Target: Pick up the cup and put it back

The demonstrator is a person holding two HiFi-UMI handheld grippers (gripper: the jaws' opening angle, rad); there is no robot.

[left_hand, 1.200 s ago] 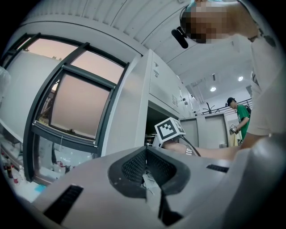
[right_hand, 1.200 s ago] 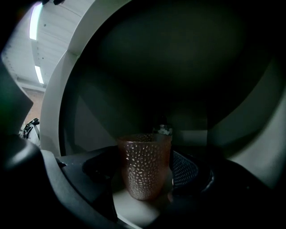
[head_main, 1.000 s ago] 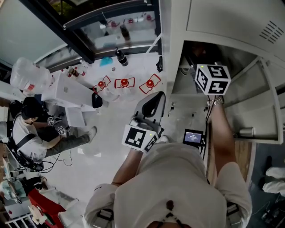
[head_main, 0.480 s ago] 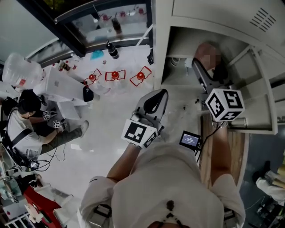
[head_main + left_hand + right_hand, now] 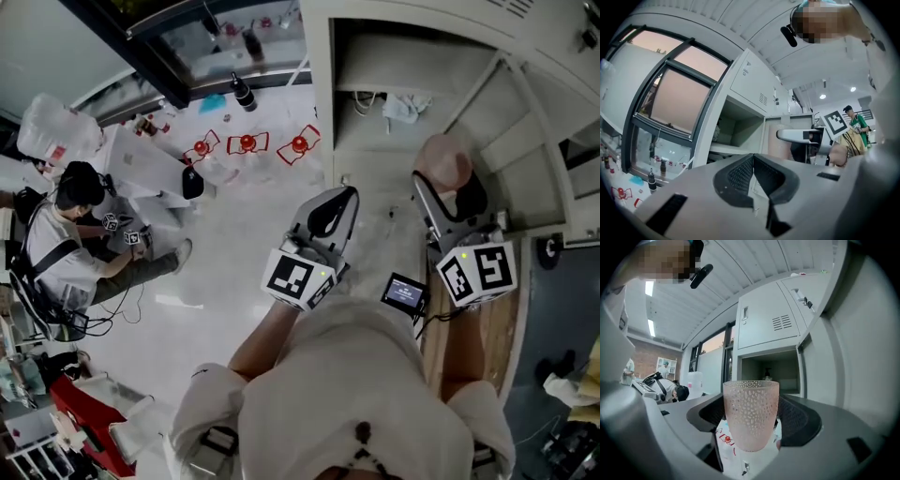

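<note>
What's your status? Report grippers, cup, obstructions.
Left gripper shut, empty. Right gripper shut on the cup, upright, out in front of the open cabinet. Nothing seen in the way.

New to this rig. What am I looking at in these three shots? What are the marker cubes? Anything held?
No robot: a person wears a head camera and holds a two-jaw gripper in each hand. The marker cubes are parts of those grippers. The head view looks steeply down over the person's shoulders; the two gripper views ride on the grippers and look along their jaws. The right gripper is shut on a pink dimpled cup, in front of an open grey cabinet. The left gripper is shut and holds nothing. Below is a pale floor, where another person sits at the left.
</note>
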